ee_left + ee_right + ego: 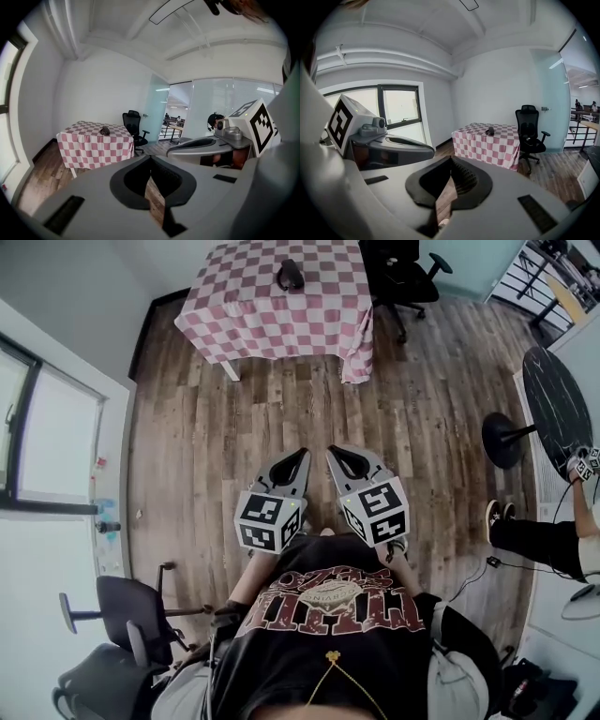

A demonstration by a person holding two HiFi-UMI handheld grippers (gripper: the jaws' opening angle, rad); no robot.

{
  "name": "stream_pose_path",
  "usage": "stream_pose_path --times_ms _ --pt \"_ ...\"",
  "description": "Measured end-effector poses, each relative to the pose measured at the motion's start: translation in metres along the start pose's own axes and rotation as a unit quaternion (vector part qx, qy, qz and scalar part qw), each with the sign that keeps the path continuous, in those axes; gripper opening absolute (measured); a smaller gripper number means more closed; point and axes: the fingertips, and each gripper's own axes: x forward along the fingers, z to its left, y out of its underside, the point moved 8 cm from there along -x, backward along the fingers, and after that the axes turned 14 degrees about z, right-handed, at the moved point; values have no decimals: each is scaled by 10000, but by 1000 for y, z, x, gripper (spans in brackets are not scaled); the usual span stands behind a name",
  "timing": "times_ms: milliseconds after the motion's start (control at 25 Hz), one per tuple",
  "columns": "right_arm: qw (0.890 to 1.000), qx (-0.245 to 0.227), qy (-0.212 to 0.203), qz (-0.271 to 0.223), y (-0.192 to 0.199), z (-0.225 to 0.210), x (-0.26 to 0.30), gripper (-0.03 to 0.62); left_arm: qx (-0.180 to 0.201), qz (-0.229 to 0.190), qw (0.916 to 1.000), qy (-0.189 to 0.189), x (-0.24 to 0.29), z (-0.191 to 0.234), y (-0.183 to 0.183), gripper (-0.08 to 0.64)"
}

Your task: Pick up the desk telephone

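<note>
Window far left, dark swivel chairs lower left. Left gripper: jaws closed tip to tip, empty. Desk telephone sits about mid-table on the pink-checked table, well apart from both grippers, with wood floor between. Right gripper: jaws together, also empty. Marker cubes: square patterns only. Shirt print too unclear to read. Black office chair at table's right edge. Round black table and another person's leg far right.

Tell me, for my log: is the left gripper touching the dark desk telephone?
Apart. Head view: left gripper over wooden floor, far from the dark desk telephone on the checkered table.
</note>
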Motion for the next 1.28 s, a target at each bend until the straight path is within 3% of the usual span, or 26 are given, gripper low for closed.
stream_pose_path --times_ms 640,1280 --pt "9999 82 106 73 -64 -6 91 18 196 150 9990 367 33 100 -37 9" --pt "9994 275 105 168 -86 -7 129 18 -8 216 9993 297 42 147 -47 9"
